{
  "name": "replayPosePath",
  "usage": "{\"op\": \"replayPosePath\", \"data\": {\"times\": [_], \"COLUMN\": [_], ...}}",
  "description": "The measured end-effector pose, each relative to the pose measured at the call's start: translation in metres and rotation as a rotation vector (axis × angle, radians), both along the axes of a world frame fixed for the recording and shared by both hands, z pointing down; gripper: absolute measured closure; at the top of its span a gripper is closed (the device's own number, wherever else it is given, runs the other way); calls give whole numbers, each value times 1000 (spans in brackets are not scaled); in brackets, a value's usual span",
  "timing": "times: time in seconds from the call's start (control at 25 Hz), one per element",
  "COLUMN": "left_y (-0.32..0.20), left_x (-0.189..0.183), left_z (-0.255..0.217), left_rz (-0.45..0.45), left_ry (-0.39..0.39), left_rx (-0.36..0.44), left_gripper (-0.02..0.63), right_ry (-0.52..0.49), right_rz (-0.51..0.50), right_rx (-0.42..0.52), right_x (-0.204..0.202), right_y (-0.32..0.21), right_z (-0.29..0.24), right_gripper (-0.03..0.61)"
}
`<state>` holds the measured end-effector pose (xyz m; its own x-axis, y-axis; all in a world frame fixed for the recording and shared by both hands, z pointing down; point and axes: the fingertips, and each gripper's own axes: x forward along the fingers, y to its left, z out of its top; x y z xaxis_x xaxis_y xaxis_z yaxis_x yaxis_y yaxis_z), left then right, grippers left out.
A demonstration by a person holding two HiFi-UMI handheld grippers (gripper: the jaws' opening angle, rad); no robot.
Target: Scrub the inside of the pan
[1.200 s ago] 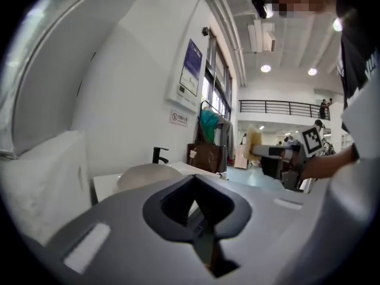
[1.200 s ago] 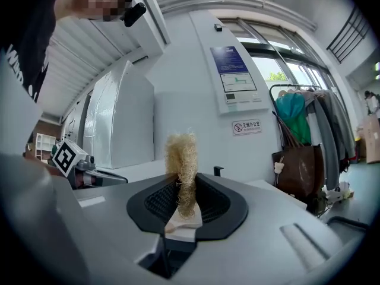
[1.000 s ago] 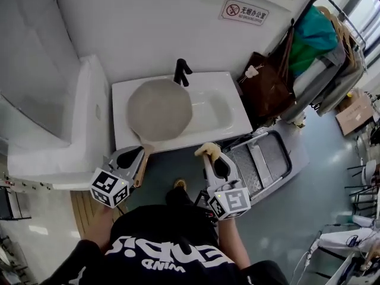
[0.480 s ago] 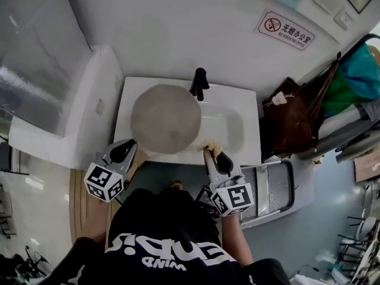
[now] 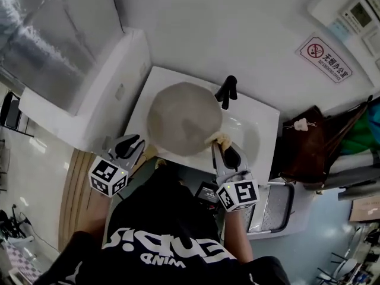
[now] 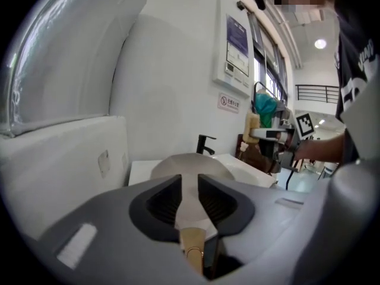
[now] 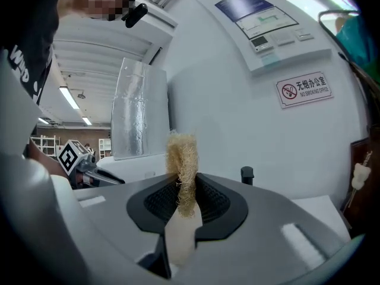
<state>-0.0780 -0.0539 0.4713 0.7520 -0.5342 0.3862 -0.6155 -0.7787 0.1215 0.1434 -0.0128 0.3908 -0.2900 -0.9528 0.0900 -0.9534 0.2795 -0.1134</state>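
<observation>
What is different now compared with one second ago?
The right tongs, shut on the scrubber, moved from in front of the sink to the right rim of the pan. The left tongs have just been opening slightly, handle between them. The pan stayed in the sink.

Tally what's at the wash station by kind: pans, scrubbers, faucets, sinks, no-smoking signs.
Pan: 1
Loofah scrubber: 1
Black faucet: 1
White sink: 1
No-smoking sign: 1
Total: 5
</observation>
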Motion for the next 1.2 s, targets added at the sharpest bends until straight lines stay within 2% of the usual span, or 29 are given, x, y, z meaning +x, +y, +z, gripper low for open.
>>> {"op": "replayPosePath", "data": {"times": [0.08,0.16,0.32,0.64,0.8,0.96,1.2], "left_y": [2,6,10,17,20,23,36], "left_x": [-1,0,4,19,28,24,19], "left_z": [10,19,38,105,127,150,165], "left_rz": [4,15,38,147,185,183,180], "left_ry": [-14,-34,-96,-281,-344,-403,-450], "left_rx": [-34,-67,-110,-222,-251,-267,-315], "left_gripper": [553,497,449,448,392,373,368], "right_ry": [1,3,9,24,16,15,9], "right_rz": [-15,-29,-48,-64,-51,-57,-69], "right_rx": [-1,-5,-14,-21,-32,-41,-58], "right_x": [-3,-6,-10,-16,-10,-12,-16], "right_y": [-5,-8,-14,-23,-26,-29,-31], "right_z": [0,0,3,5,8,13,21], "right_gripper": [503,503,504,504,503,503,503]}}
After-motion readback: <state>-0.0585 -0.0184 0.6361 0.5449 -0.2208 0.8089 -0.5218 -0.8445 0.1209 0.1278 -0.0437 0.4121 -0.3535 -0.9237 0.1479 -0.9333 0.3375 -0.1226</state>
